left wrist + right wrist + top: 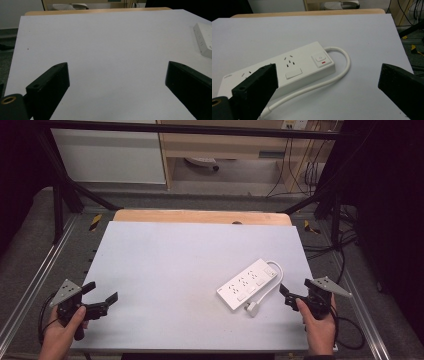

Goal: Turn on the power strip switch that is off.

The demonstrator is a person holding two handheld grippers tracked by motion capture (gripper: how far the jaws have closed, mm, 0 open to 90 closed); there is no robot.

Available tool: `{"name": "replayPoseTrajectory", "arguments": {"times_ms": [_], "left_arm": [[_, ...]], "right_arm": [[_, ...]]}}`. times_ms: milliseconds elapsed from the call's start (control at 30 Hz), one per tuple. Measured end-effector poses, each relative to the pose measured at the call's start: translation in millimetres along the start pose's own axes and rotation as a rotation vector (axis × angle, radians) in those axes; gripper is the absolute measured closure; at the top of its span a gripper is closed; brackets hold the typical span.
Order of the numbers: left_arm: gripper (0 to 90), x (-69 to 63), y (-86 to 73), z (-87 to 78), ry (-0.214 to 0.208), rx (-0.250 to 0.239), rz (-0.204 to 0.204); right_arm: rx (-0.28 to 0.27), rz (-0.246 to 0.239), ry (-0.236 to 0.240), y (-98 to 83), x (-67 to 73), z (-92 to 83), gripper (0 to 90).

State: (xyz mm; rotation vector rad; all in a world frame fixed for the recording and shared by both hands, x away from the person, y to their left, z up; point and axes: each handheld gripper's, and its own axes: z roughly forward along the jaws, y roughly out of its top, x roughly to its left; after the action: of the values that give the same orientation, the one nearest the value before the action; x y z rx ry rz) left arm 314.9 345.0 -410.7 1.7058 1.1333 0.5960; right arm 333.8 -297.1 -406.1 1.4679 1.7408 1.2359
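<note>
Nearest the person, both hands sit at the front edge of the table (150, 250), one at each corner. The left gripper (102, 302) hovers over bare white board at the front left, its jaws spread wide with nothing between them; the left gripper view looks out over the bare board, with one end of the power strip (203, 40) far off at the side. The right gripper (286, 294) waits at the front right, jaws also wide and holding nothing, aimed toward the strip.

Just beyond the right gripper lies the power strip (248, 283), flat on the board, right of centre and set at a slant. Its plug (252, 308) rests by the near end, close to the right gripper but apart from it. The cord (276, 275) loops out from the far end, where the switch (320, 60) is, and runs back along the strip's side to the plug. In the right gripper view the strip (294, 70) sits between the open jaws but ahead of them, not touched.

Farther back the board is bare up to its wooden far edge (200, 216).

As I judge it, the work has hardly begun: nothing is gripped, the plug lies loose, no socket is filled. The reach, the grasp of the plug or strip, and whatever is to follow all remain.
</note>
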Motion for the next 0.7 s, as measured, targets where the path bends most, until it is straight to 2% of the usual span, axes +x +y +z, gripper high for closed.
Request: {"name": "replayPoseTrajectory", "arguments": {"times_ms": [467,700], "left_arm": [[5.6,0.1,-0.4,-0.1,-0.003,0.006,0.004],[5.6,0.3,-0.6,0.1,0.000,0.004,0.003]], "right_arm": [[-0.041,-0.041,0.027,18.1,18.1,4.0,7.0],[-0.053,-0.051,0.044,26.4,18.2,5.9,11.3]]}}
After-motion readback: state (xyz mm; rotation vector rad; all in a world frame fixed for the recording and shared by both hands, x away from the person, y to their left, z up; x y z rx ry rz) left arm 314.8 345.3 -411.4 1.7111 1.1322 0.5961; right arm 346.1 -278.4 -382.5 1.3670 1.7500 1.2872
